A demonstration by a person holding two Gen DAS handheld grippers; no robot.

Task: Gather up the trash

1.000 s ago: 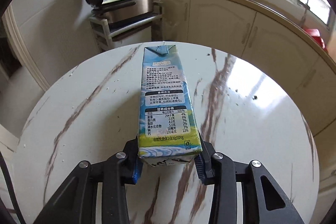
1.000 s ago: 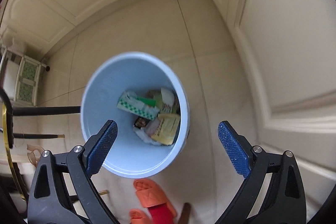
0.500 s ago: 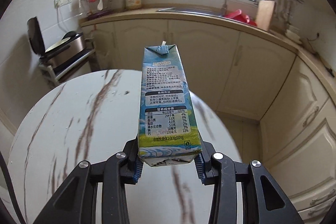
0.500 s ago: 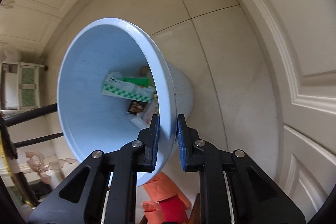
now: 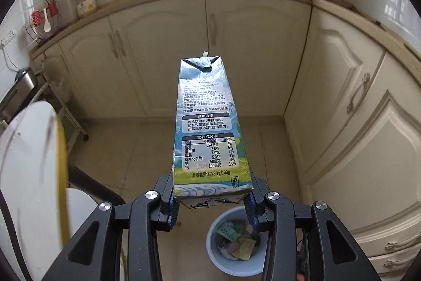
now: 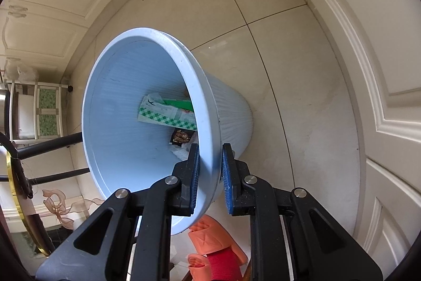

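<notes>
My left gripper [image 5: 211, 204] is shut on the base of a blue and green milk carton [image 5: 208, 128] and holds it upright in the air above the kitchen floor. A pale blue trash bin [image 5: 259, 265] with wrappers inside stands on the floor below and slightly right of the carton. My right gripper [image 6: 209, 175] is shut on the rim of that trash bin [image 6: 126, 123], one finger inside and one outside. The bin is tilted, and a green checked packet [image 6: 168, 115] and other wrappers lie inside.
Cream cabinets [image 5: 163, 54] run along the back and right. The round marble table's edge [image 5: 29, 170] is at the left, with a metal rack [image 5: 31, 94] behind it. Orange slippers [image 6: 213, 252] lie on the floor beside the bin. A white door [image 6: 381, 70] is to the right.
My left gripper has swung the carton away from the table, out over the floor toward the bin. My right gripper closed on the bin's rim and has tilted the bin.
</notes>
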